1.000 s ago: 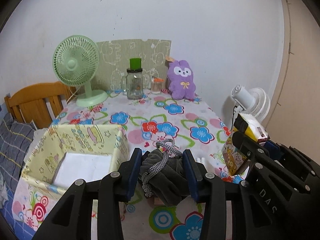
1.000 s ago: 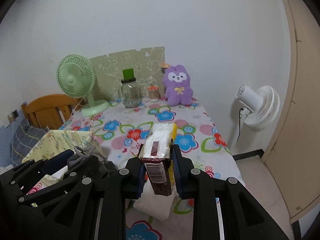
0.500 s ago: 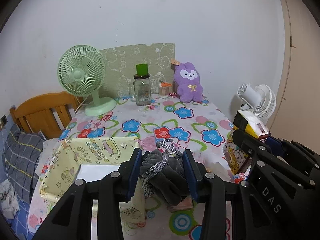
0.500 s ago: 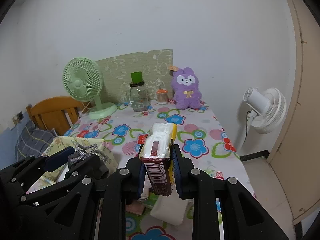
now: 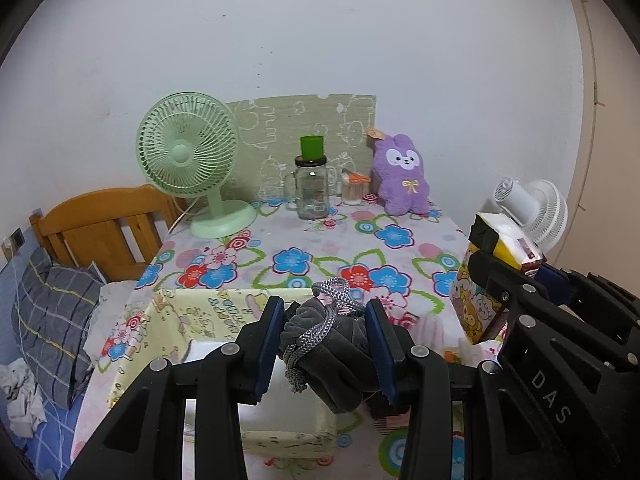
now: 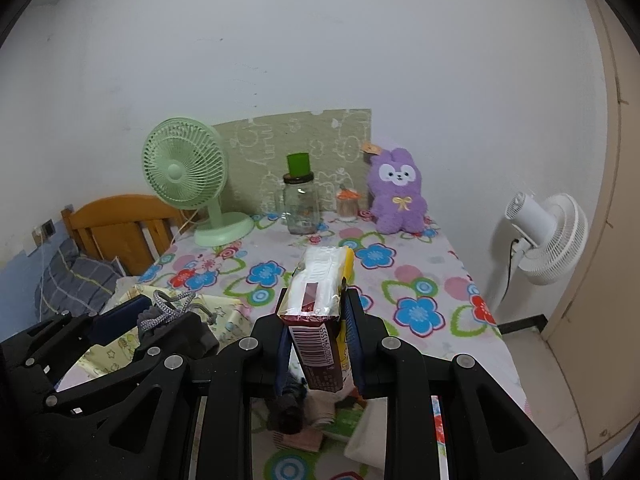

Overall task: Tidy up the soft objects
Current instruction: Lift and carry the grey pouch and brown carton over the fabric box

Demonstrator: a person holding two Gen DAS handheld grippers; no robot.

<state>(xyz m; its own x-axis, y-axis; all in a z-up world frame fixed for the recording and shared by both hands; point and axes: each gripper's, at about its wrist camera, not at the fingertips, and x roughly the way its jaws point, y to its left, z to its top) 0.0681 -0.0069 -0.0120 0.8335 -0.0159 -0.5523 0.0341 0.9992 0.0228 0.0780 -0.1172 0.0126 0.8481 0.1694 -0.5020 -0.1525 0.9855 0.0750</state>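
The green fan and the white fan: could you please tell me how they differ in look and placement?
The green fan stands on the flowered table, near the back wall; the white fan sits beyond the table's right edge, off it. The green fan faces the cameras, while the white fan shows its motor housing, facing away. Both have round wire grilles.

Both hand-held tools are built alike. The left gripper (image 5: 325,338) has matte black plastic arms with angular, open-framed linkages, joined by round silver screw heads at each pivot. Its two fingers (image 5: 266,342) end in flat dark blue pads with fine ribbing. The right gripper (image 6: 319,346) shows the same black frame, silver screws and blue ribbed pads. Raised letters reading "DAS" mark the side of its black arm in the left wrist view.
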